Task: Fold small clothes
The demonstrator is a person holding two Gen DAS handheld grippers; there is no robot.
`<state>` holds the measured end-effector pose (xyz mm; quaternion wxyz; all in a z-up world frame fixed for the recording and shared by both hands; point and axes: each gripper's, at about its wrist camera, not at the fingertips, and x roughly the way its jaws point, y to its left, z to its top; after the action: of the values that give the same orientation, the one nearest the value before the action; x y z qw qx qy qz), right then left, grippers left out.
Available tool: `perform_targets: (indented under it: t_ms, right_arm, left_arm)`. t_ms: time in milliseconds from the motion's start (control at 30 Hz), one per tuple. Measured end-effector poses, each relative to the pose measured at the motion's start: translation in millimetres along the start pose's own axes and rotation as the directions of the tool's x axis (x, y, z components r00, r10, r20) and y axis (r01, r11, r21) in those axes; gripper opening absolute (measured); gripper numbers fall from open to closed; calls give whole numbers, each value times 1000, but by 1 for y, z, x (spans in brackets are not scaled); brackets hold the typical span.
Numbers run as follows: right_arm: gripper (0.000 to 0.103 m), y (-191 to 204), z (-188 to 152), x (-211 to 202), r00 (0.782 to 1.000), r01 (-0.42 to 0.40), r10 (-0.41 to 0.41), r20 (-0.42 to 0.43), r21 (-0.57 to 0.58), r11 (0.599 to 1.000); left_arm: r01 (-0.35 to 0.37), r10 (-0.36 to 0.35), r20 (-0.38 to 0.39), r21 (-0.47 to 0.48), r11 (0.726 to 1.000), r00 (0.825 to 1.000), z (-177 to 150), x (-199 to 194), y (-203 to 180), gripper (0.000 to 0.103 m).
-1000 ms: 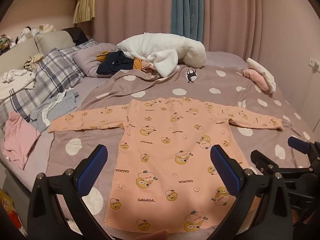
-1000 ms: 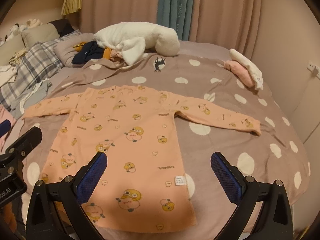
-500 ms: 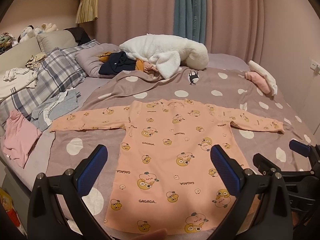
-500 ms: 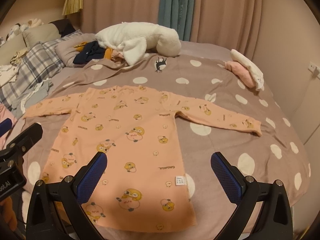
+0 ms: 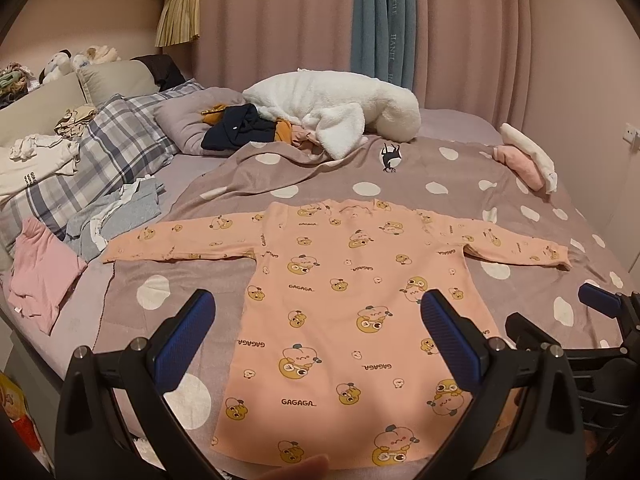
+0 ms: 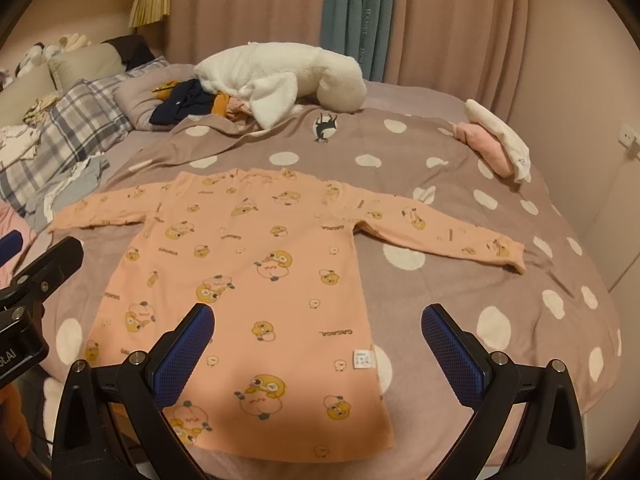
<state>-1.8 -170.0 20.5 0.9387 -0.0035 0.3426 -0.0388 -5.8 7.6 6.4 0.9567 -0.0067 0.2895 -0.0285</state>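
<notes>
A peach long-sleeved child's top [image 5: 352, 300] printed with cartoon ducks and "GAGAGA" lies spread flat on the near half of a bed, on a mauve blanket [image 5: 440, 176] with white dots. Its hem is nearest, its neckline is on the far side, and both sleeves stretch straight out to left and right. A small white label [image 6: 362, 360] shows near the hem's right edge.

The left tool [image 5: 320, 340] hovers above the hem with its blue-padded fingers spread wide, holding nothing. The right tool [image 6: 318, 344] hangs beside it over the top's right side, equally wide open and empty.

Farther back, a white fleece garment [image 5: 332, 108] lies bunched beside dark blue clothing [image 5: 236, 132]. A plaid pillow [image 5: 108, 152] and a pink garment [image 5: 40, 276] sit to the left; folded pink and white clothes [image 5: 524, 160] rest at the far right.
</notes>
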Motion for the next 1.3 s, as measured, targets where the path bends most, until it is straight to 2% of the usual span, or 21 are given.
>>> perform_targets:
  t_ms: [633,900,1300]
  right_arm:
    - [103,-5,1,5,1000,-3,3,-26,-2,1000]
    - [103,-2,2,4,999,-11,10,-35,-27,1000]
    - [103,2,3,4,1000,-4,2,-28,-45,999]
  left_arm:
    - [7,-7,-3,25,1000,1000,-3,-1,-4,103]
    - [14,-14,-27,20,1000,1000,-2,2,-5,103]
    - [7,-7,-14,39,999,1000,0,1,-8,103]
